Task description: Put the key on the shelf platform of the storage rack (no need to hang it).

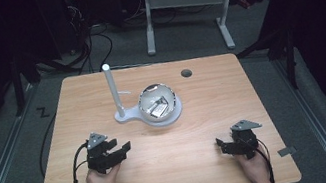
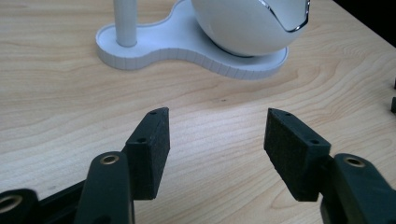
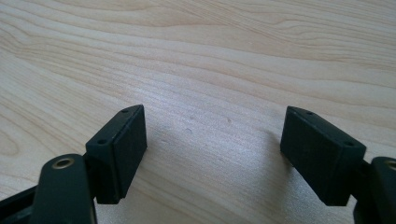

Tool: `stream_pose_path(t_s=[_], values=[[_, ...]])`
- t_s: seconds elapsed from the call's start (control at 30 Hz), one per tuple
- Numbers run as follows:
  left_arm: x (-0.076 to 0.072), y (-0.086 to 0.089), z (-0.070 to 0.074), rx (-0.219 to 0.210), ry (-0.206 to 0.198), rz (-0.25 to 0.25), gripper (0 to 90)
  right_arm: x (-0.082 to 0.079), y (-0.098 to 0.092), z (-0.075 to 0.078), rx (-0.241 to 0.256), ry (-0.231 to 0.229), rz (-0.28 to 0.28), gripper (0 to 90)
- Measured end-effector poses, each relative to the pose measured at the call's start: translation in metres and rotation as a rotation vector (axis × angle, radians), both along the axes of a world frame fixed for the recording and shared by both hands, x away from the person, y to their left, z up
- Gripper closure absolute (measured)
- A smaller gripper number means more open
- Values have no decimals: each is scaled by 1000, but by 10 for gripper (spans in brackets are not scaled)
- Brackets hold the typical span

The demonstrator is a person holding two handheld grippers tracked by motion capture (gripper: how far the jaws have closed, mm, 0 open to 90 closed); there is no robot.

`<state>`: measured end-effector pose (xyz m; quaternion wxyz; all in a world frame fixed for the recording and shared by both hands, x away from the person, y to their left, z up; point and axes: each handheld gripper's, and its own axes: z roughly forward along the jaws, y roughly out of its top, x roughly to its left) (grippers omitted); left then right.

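Well ahead of the left tool (image 1: pixel 121 149), whose jaws stand wide with nothing between them, a white stand (image 2: pixel 187 49) carries an upright post (image 1: pixel 113 91) and a round bowl (image 1: pixel 157 101) (something small lies inside). Equally wide and empty, the right tool (image 1: pixel 222 146) rests low over bare bench (image 3: pixel 210 70).

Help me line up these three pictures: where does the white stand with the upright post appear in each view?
High view: white stand at table centre, its post left of the bowl.
Left gripper view: stand along the top, beyond the open left tongs.
Right gripper view: not in it.
Shared landmark: the wooden table.
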<state>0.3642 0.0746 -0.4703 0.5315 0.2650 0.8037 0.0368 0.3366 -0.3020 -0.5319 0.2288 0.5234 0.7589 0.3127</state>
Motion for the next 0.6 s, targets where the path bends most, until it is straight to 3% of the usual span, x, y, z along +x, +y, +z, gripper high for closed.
stream_pose_path(t_s=[0.1,0.2,0.23,0.6], values=[[1,-2,-7,23,2,-11,411,0,0,0,1,0,0,230],[1,-5,-12,14,29,8,411,0,0,0,0,0,0,230],[1,-5,-14,28,17,-7,411,0,0,0,0,0,0,230],[5,-11,-35,81,37,3,413,0,0,0,0,0,1,230]])
